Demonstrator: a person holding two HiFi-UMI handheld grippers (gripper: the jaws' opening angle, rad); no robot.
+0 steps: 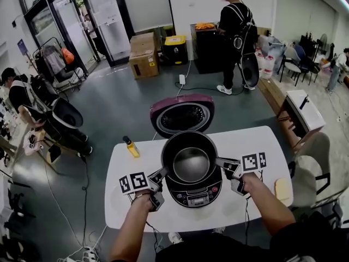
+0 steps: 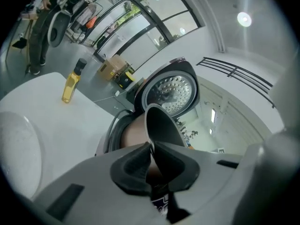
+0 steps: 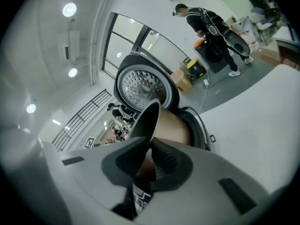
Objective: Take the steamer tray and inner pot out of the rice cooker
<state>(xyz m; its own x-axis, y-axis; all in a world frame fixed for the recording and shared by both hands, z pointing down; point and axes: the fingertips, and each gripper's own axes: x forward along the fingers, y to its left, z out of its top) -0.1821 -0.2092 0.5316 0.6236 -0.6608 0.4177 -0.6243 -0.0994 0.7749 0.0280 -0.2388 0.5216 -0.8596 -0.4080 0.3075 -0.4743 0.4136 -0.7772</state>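
Left gripper (image 1: pixel 162 173) and right gripper (image 1: pixel 222 162) are both pinched tight on the one inner pot's (image 1: pixel 191 162) rim, pot partly out of the single rice cooker (image 1: pixel 194 196); one bottle (image 1: pixel 131 147) left of it.

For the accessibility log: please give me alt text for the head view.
The left claw and right claw clamp opposite sides of the rim of the inner pot, holding it partly raised out of the rice cooker on a white table. The cooker's lid stands open behind, and a yellow bottle stands on the table's left.
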